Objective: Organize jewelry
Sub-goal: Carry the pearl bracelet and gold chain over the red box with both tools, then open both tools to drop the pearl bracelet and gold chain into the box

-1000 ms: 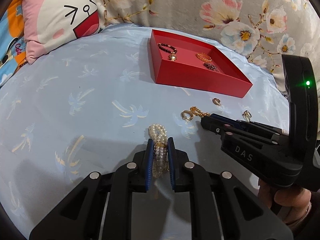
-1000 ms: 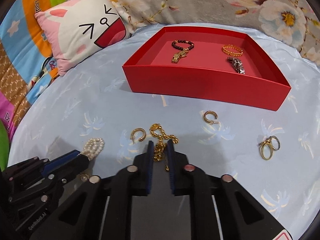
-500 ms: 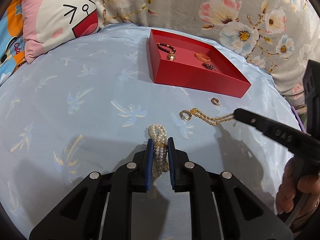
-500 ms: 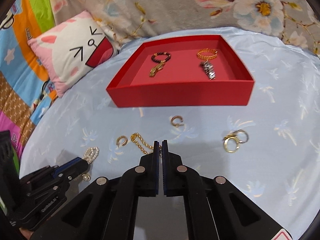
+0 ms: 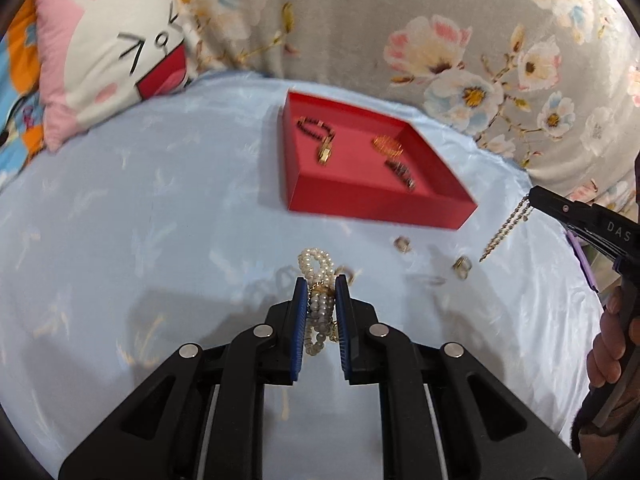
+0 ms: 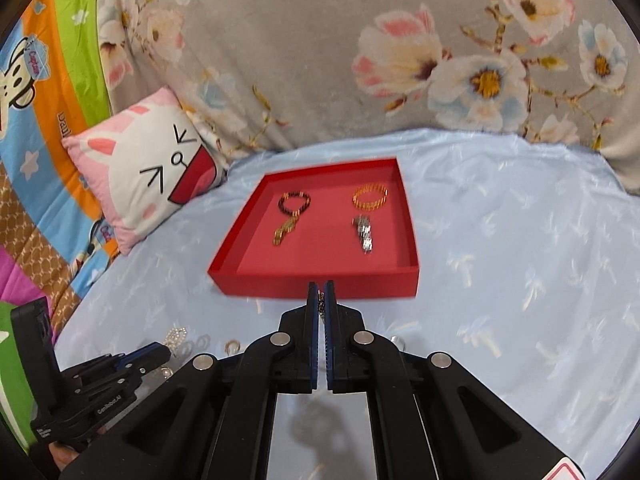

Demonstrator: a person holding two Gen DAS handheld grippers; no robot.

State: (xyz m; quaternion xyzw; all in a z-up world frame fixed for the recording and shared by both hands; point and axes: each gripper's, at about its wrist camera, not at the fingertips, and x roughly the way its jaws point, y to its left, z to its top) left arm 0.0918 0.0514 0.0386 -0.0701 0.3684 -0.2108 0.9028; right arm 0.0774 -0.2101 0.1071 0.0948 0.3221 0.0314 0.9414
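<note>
A white pearl bracelet [image 5: 318, 280] is clamped in the left gripper [image 5: 321, 292] and a gold chain [image 5: 505, 227] in the right gripper [image 6: 321, 298], both lifted clear of the blue bedsheet [image 5: 160, 220], presumably for the red tray [image 6: 320, 286] near its far edge.

Pink bunny-face pillow [image 6: 148, 168] beside a grey floral cloth [image 6: 320, 60]; pale blue sheet [image 5: 140, 220] below

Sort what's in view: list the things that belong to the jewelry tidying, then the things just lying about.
Job:
red tray
pearl bracelet in left claw
gold chain hanging from right claw
loose rings on the sheet

Lying about:
bunny pillow
floral blanket
cartoon quilt
</note>
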